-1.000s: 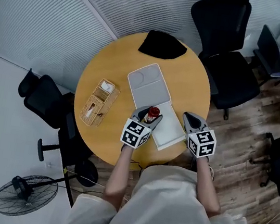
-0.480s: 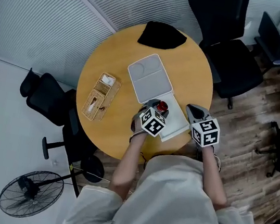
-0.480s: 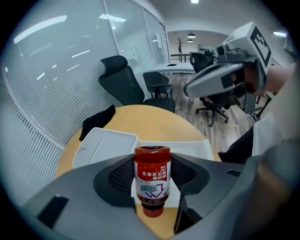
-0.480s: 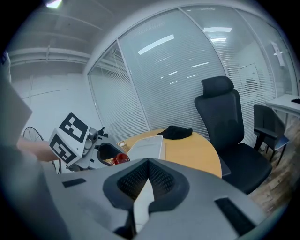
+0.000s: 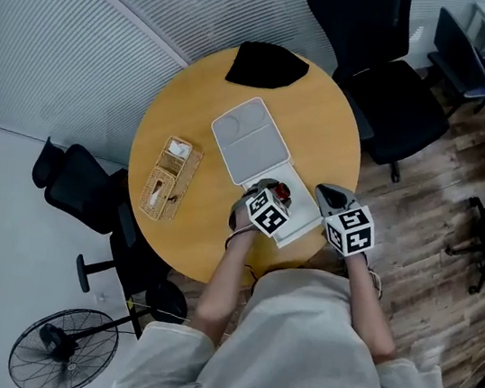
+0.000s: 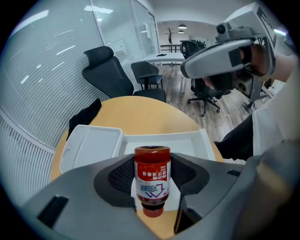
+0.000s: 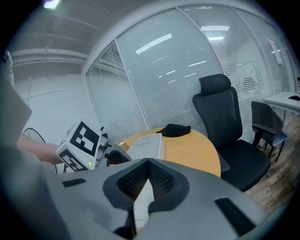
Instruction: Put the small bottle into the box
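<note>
The step in hand is the carry-in: the left gripper (image 6: pixel 152 165) has its 2 jaws clamped on the small red sauce bottle with a white-and-red label (image 6: pixel 152 180), and holds it above the open white plastic box (image 5: pixel 303 226) at the near edge of the round wooden table (image 5: pixel 189 125). In the left gripper view the bottle sits squarely between the ribbed pads, its narrower red end pointing back toward the gripper and its broad end pointing out over the box. The box lies opened flat in 2 shallow halves: the far half (image 5: pixel 247 139) is bare, and the near half lies directly under the bottle. I cannot tell whether the bottle touches the box floor; it looks to hang just above it.

The right gripper (image 7: pixel 147 164) has its 2 jaws pressed together with nothing between them. It hovers just beside the box's right edge, off the table rim, taking no part.

By my judgement the task is close to done but not finished. The next move calls for lowering the bottle until it rests inside the near half, within the raised rim, then parting the jaws and drawing back without dragging it along. Laid on its side it may roll, so a low, gentle release suits it.

A wicker basket (image 5: pixel 170 179) stands well apart to the left, and a black cloth (image 5: pixel 265 64) lies at the far edge.
</note>
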`<action>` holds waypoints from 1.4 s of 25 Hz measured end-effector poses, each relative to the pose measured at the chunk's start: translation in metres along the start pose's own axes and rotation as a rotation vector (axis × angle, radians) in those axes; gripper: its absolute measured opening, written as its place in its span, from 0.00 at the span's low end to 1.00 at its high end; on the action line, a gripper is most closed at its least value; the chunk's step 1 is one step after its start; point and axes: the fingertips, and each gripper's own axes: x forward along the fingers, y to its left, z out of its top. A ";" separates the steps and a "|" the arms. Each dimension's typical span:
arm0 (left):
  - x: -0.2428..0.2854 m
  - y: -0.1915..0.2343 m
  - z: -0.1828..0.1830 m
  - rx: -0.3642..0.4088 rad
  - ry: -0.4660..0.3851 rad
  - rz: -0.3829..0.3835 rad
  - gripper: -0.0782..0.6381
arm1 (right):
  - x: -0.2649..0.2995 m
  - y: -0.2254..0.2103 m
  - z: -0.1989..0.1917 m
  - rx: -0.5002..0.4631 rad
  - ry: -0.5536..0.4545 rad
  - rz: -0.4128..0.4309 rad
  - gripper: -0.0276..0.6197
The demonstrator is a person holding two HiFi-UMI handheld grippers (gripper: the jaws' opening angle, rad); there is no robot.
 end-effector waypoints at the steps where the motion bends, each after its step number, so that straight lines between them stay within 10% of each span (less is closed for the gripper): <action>1: 0.003 0.000 -0.002 0.002 0.006 -0.006 0.44 | -0.001 -0.002 0.001 0.003 -0.004 -0.005 0.07; 35: 0.072 -0.022 -0.011 -0.058 0.018 -0.153 0.44 | -0.004 -0.014 -0.017 0.021 0.049 -0.056 0.07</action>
